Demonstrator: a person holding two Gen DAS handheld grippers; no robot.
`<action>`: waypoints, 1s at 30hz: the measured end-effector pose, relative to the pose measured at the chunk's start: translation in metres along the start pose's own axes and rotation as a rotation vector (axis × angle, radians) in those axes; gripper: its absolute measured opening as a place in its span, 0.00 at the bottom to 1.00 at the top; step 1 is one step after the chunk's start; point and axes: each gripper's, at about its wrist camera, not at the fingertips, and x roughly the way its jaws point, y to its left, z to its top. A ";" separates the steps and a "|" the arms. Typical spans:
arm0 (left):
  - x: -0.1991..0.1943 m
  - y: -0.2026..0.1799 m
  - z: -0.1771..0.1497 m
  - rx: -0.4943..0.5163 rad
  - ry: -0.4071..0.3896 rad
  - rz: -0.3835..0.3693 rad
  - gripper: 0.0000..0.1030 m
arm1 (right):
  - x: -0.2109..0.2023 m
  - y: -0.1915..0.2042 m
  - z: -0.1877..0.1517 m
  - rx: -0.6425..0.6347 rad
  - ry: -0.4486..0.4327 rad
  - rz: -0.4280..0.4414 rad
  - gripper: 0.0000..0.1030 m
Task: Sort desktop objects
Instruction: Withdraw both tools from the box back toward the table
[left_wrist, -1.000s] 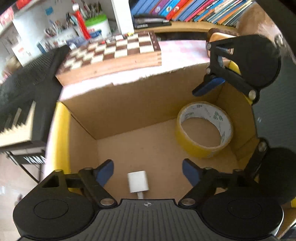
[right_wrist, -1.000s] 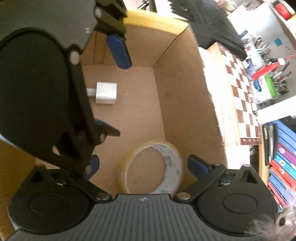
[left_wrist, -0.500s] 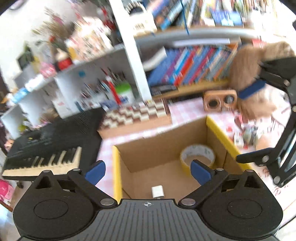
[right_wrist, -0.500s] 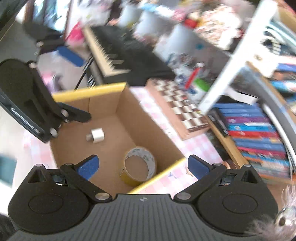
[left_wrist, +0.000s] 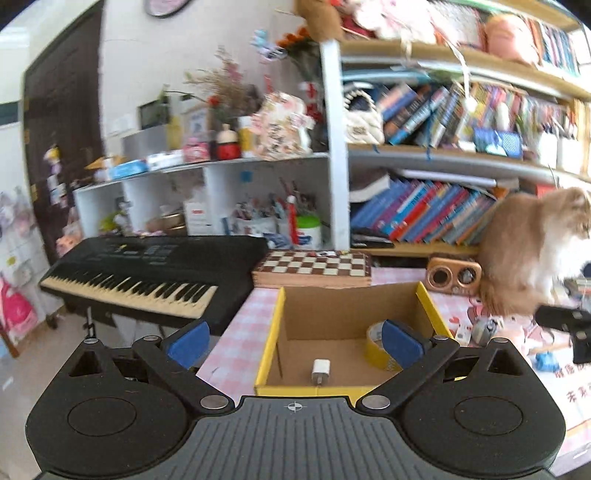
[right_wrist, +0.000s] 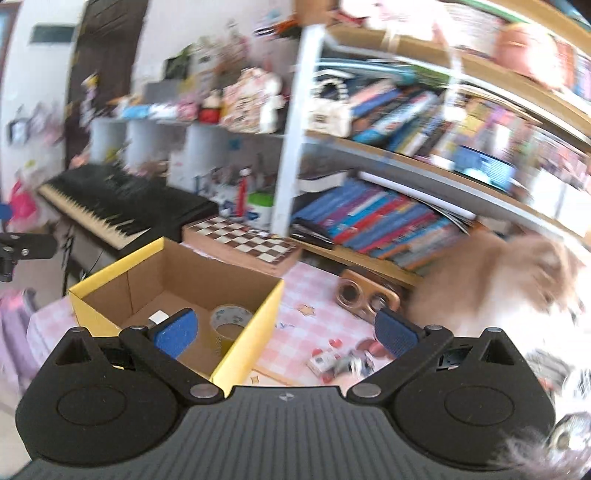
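Both tools hung empty: the left gripper (left_wrist: 293, 341) had just been opening with nothing between its blue pads, the right gripper (right_wrist: 284, 330) spread wide. Beyond, inside the cardboard box (left_wrist: 271, 341), lay the white charger (left_wrist: 320, 370) and tape roll (left_wrist: 375, 343). Farther right on the pink cloth, small clutter (right_wrist: 340, 360) looked light and rigid; best pinched across the sides.

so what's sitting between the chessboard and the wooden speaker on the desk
Nothing: only bare pink checked tablecloth lies between the chessboard and the wooden speaker. The left wrist view shows it best.
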 end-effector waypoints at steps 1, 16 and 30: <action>-0.006 0.002 -0.005 -0.019 -0.006 0.010 0.98 | -0.009 0.003 -0.006 0.015 -0.008 -0.017 1.00; -0.059 0.005 -0.081 -0.072 0.081 0.025 0.98 | -0.075 0.041 -0.079 0.178 0.039 -0.161 1.00; -0.076 -0.015 -0.122 -0.026 0.172 -0.033 0.98 | -0.104 0.059 -0.119 0.223 0.152 -0.171 1.00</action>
